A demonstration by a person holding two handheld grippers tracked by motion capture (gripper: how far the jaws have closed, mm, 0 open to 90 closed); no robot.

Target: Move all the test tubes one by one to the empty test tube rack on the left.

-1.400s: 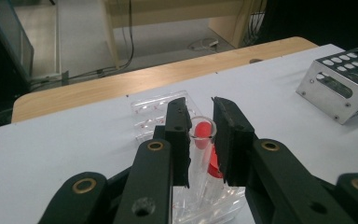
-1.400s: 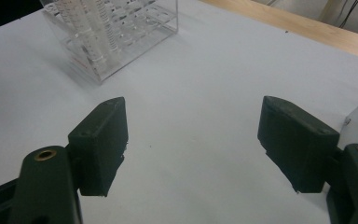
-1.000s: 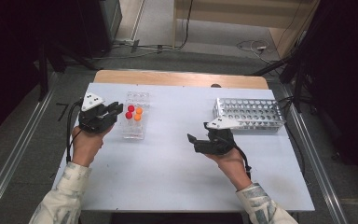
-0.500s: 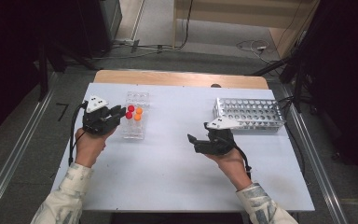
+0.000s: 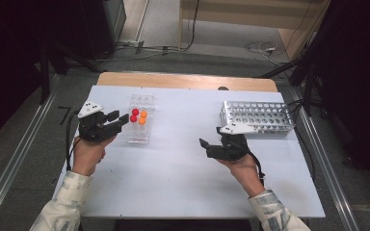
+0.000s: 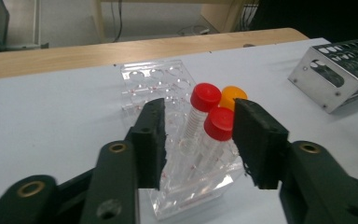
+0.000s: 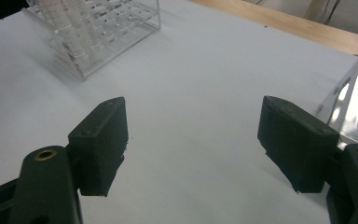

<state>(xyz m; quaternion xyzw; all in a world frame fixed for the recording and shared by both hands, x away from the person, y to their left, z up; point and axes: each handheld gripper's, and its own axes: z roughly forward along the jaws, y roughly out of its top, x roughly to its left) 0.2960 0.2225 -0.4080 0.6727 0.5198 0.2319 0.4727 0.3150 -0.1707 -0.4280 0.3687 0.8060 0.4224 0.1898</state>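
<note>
A clear plastic rack [image 5: 139, 132] stands left of the table's middle. It holds two red-capped tubes [image 5: 134, 115] and two orange-capped tubes [image 5: 143, 118]. My left gripper [image 5: 119, 117] sits just left of the rack and points at it. In the left gripper view its jaws have just been opening, and the left gripper [image 6: 200, 135] now stands open. The nearer red-capped tube [image 6: 219, 123] shows in the gap just beyond the pads, untouched. The rack [image 6: 186, 186] lies below the jaws. My right gripper [image 5: 211, 137] rests mid-table; the right gripper [image 7: 196, 144] is wide open over bare white tabletop.
A metal tube rack [image 5: 257, 118] with several empty holes lies at the right rear, its corner [image 7: 354, 112] beside my right jaw. The white table [image 5: 183, 178] has a wooden strip [image 5: 188, 81] along its far edge. The clear rack [image 7: 98, 32] is far left in the right gripper view.
The left gripper's jaws, shut a second ago, have spread apart in front of the tubes. Neither hand has shifted noticeably.
</note>
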